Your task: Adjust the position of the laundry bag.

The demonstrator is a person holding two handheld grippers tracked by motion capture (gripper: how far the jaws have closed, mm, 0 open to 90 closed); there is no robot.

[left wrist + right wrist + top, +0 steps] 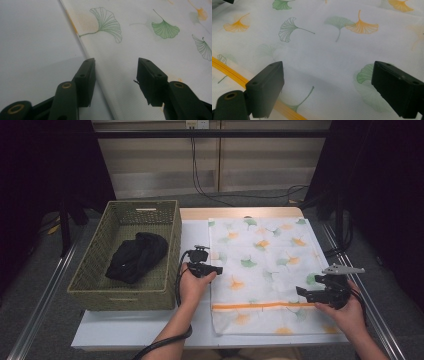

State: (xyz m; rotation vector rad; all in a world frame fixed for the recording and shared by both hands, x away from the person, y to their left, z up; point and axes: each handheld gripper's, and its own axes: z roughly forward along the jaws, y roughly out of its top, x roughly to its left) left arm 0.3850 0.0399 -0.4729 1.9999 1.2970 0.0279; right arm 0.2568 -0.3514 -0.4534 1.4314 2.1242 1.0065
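Observation:
A white mesh bag (265, 250) printed with green and orange ginkgo leaves lies flat on the white table (145, 327). An orange zipper (260, 306) runs across its near end. My left gripper (216, 269) sits at the bag's left edge. In the left gripper view its jaws (116, 65) stand apart astride that edge, one over the bare table (32, 37) and one over the bag (140, 45), and nothing is pinched. My right gripper (306, 293) hovers over the bag's near right part, jaws (327, 72) wide open above the fabric (324, 47), with the zipper (234, 75) at lower left.
A green woven basket (120, 297) stands on the table's left side, holding a bundled black garment (136, 256). Metal rails run along both sides of the table. Cables hang against the back wall.

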